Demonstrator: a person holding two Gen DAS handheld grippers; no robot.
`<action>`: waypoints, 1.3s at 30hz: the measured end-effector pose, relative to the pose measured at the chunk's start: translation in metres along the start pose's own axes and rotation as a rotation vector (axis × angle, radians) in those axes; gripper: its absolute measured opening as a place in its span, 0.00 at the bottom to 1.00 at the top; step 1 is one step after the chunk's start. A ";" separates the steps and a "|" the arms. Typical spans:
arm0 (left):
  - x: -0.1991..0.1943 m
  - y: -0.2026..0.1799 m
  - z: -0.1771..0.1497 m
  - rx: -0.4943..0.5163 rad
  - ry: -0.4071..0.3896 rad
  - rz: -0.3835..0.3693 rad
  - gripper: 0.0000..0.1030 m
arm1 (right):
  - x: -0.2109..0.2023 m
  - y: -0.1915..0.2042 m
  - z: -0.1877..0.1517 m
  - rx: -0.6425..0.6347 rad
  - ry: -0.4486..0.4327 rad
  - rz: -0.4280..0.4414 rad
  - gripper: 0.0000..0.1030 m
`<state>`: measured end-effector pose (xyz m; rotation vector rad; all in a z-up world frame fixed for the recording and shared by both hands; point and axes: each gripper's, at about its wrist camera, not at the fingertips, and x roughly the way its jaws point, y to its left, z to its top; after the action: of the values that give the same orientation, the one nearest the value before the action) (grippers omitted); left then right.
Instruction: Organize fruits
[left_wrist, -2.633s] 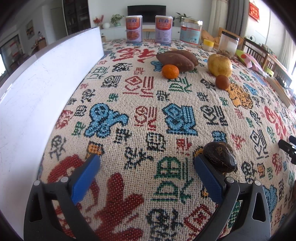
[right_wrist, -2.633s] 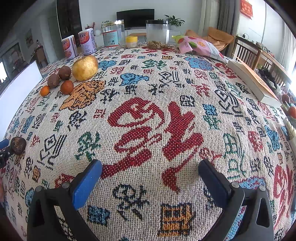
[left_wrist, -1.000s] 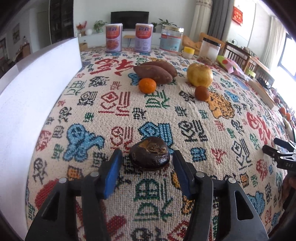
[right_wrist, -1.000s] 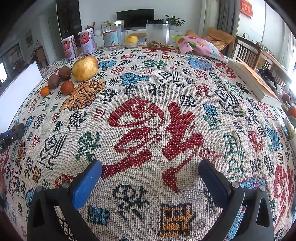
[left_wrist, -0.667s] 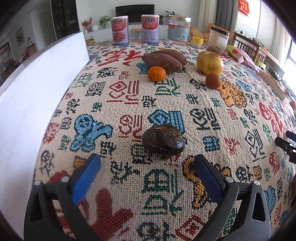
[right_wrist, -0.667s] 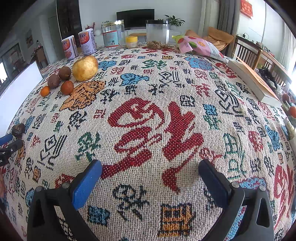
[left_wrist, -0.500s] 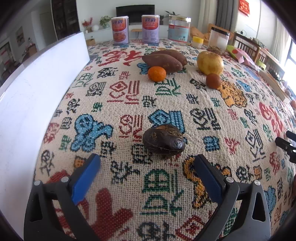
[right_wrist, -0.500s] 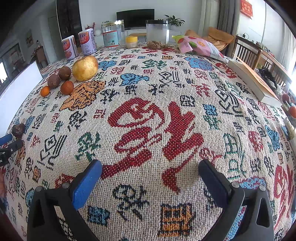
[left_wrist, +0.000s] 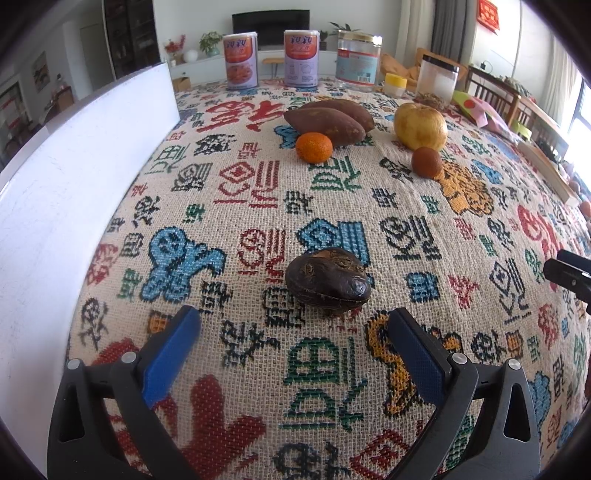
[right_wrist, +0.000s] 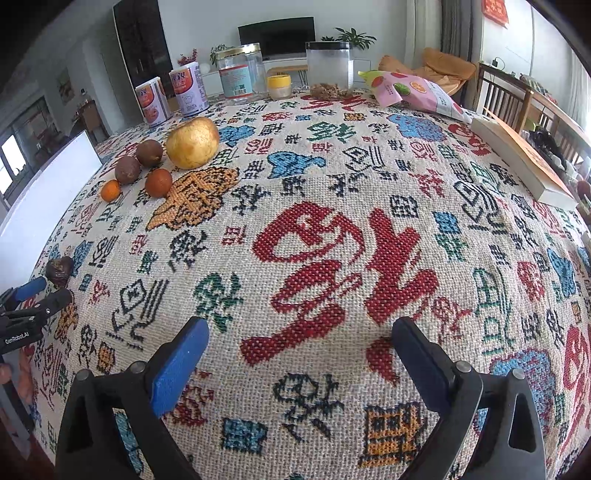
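Left tongs (left_wrist: 291, 332), spread wide and holding nothing, hover low over a surface covered by a woven cloth (left_wrist: 258, 369) patterned with coloured characters. A dark, wrinkled fruit (left_wrist: 328, 282), possibly a shrivelled passion fruit, lies on the cloth just ahead of the blue pads (left_wrist: 170, 354), apart from both. Farther back, a mandarin (left_wrist: 314, 147) sits just in front of two sweet potatoes (left_wrist: 328, 122); to their right, a large yellow pear (left_wrist: 420, 126) stands close behind a small brown round fruit (left_wrist: 426, 162). A white board (left_wrist: 55, 206) stands along the left edge of the surface. Two labelled tins (left_wrist: 241, 61) and a clear jar (left_wrist: 358, 61) stand at the far edge. Right tongs (right_wrist: 299, 345), likewise spread wide and empty, hover above a large red character, well apart from the fruit group; a pink snack bag (right_wrist: 413, 92) and a book (right_wrist: 524, 162) lie toward the far right.
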<state>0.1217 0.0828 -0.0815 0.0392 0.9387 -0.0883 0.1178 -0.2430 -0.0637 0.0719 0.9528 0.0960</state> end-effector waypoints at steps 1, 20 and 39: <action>0.000 0.000 0.000 -0.001 0.000 0.000 0.99 | 0.003 0.014 0.009 -0.026 0.000 0.047 0.85; 0.001 0.001 0.001 -0.006 -0.001 -0.008 0.99 | 0.073 0.106 0.083 -0.178 0.002 0.203 0.29; 0.002 0.000 0.001 -0.002 -0.001 0.000 1.00 | 0.014 0.064 -0.012 -0.218 0.009 0.032 0.97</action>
<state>0.1233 0.0831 -0.0827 0.0368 0.9377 -0.0875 0.1129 -0.1775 -0.0749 -0.1140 0.9453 0.2291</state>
